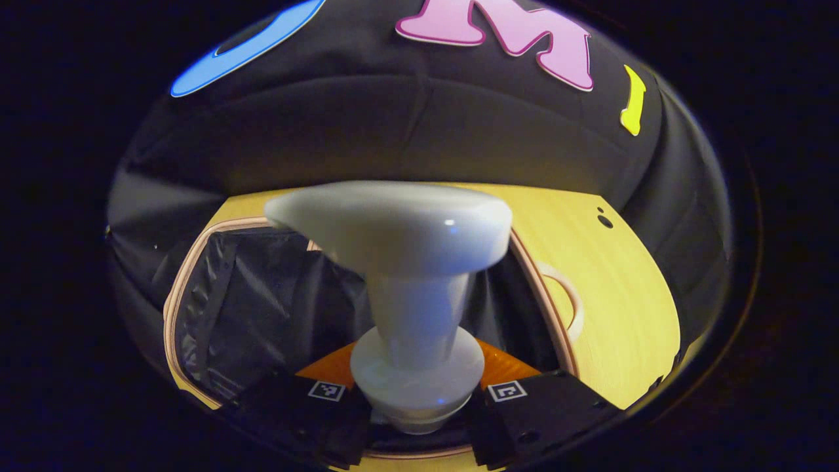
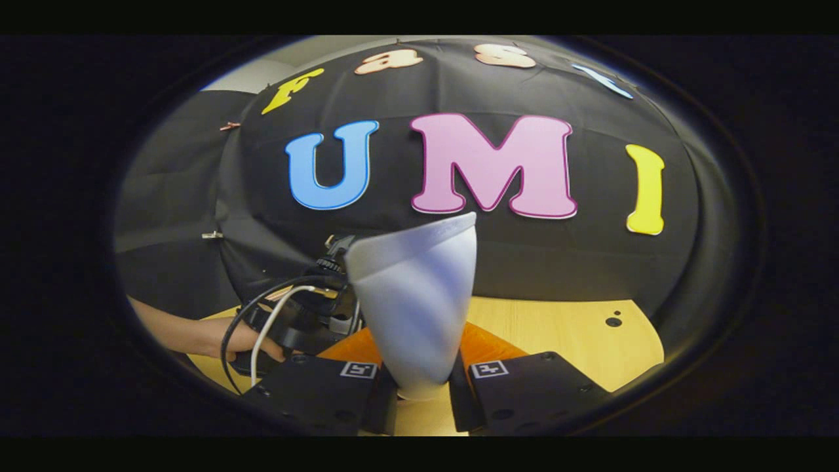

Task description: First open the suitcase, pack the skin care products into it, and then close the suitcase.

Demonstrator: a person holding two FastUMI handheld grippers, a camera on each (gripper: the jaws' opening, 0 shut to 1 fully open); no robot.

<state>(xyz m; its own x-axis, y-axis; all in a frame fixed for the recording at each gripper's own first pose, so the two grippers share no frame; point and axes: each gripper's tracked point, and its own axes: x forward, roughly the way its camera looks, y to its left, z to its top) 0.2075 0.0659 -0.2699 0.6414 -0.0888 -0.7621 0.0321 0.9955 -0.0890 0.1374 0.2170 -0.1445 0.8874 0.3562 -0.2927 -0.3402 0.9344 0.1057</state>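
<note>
Suitcase, one, lies open on the wooden table in the left gripper view; dark crinkled lining inside, pale pink rim around it. One loop handle of the same pale colour sticks out from the right edge of the case onto the bare table.

Left gripper: both fingers pressed against the lower part of one white bottle, one finger on each side. The bottle has a wide, flat, mushroom-shaped cap at the far end and a narrow neck, with a rounded collar sitting just above the fingers. It is held over the open suitcase, near its right half; I cannot tell whether it touches the lining.

Right gripper view, left to right: a person's hand at the left, holding the other gripper with one black and one white cable looped near it. Right gripper pinches one silvery-white tube at its narrow end, both fingers on it; the tube widens toward a flat crimped far end, tilted a little. Bare table behind and to the right, with two small dark holes in the wood.

Products counted: two, one per gripper.
</note>
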